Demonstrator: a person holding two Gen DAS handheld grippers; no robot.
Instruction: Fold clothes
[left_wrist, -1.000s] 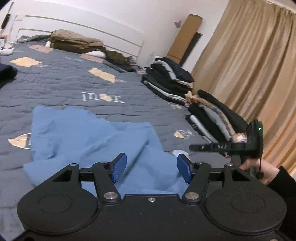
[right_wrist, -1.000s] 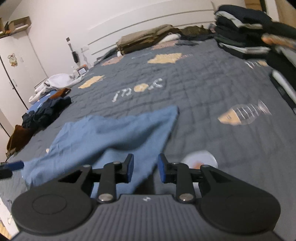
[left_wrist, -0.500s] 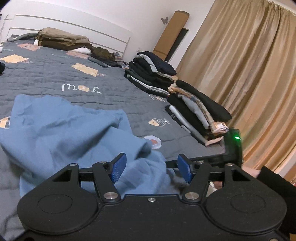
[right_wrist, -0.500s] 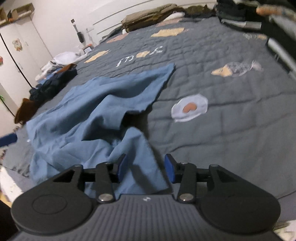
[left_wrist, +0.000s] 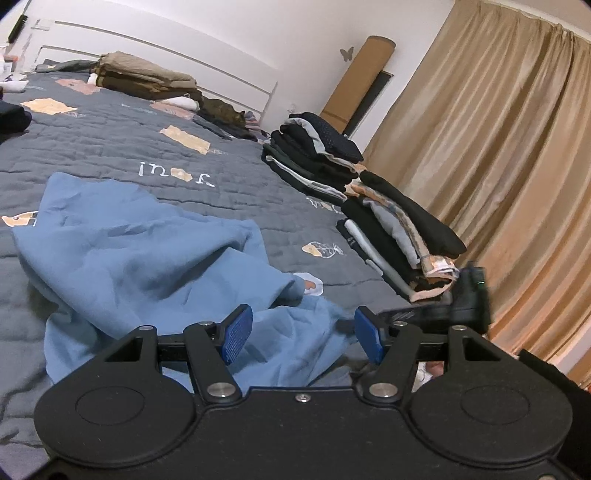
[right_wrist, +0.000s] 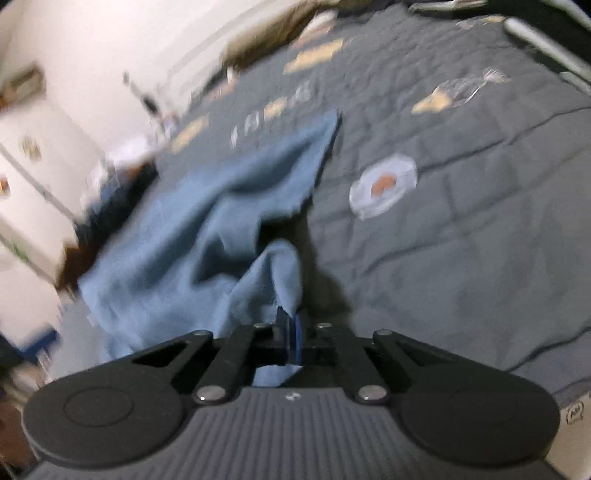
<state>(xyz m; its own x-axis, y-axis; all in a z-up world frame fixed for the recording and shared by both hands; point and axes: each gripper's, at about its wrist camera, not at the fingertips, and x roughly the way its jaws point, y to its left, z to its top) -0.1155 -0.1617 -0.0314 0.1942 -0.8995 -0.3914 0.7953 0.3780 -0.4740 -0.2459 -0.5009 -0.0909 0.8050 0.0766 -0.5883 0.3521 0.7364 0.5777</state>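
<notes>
Blue garment (left_wrist: 140, 258) lies crumpled on the bed's grey quilt (left_wrist: 110, 147), near the bed's front edge. Right gripper (right_wrist: 291, 328): jaws together, clamped on a bunched corner of the garment; fabric rises in a small peak just ahead of the jaws and also shows below them. Right wrist view is motion-blurred. Left gripper (left_wrist: 301, 338): jaws apart, nothing between the pads; garment lies just ahead of and beneath them, contact not visible. Two stacks of folded dark clothes (left_wrist: 388, 229) sit along the bed's far side by the tan curtain (left_wrist: 498, 166). More folded clothes (left_wrist: 144, 75) at the headboard.
</notes>
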